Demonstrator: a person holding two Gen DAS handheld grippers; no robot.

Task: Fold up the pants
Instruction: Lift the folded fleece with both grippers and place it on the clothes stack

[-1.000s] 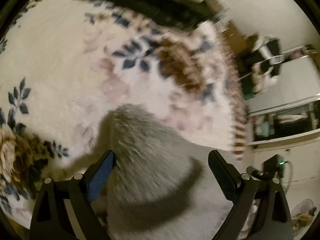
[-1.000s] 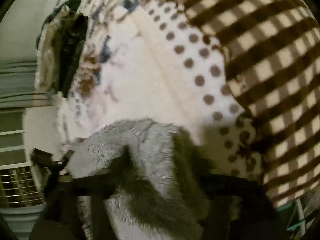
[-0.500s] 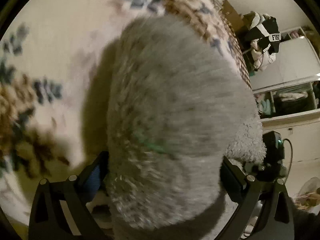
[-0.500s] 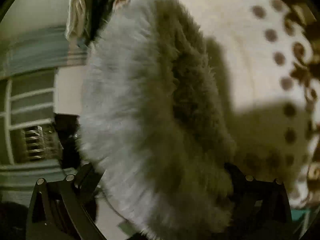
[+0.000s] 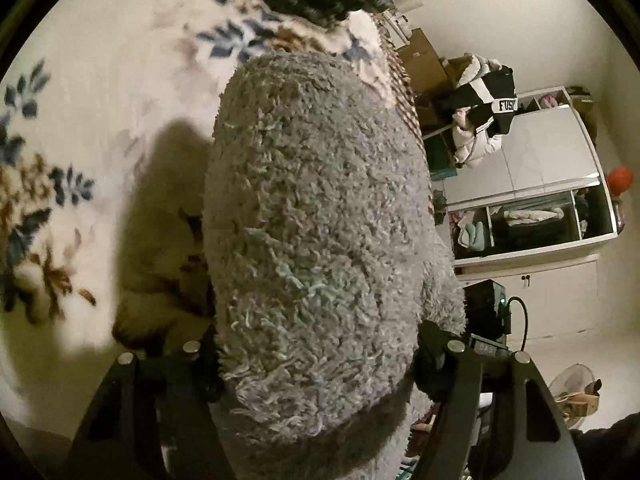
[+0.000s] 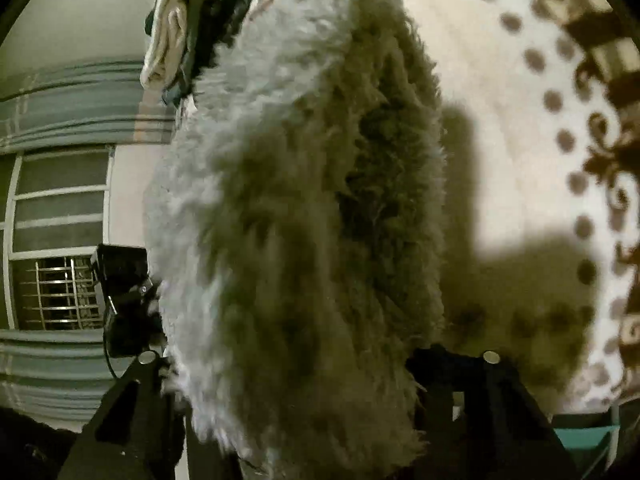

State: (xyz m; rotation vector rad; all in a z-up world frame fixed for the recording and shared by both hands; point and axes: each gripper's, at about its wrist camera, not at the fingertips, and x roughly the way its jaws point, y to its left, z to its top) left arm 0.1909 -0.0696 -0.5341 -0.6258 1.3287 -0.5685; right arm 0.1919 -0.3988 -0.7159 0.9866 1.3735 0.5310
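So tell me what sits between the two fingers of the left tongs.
In the left wrist view, the fluffy grey pants fill the whole gap between the fingers of the left tongs, hanging in front of the floral blanket. No bare stretch shows.

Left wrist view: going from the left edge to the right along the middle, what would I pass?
Floral blanket → the shadow on it → fluffy grey pants filling the centre → open wardrobe shelves with folded clothes → an orange object at the far right.
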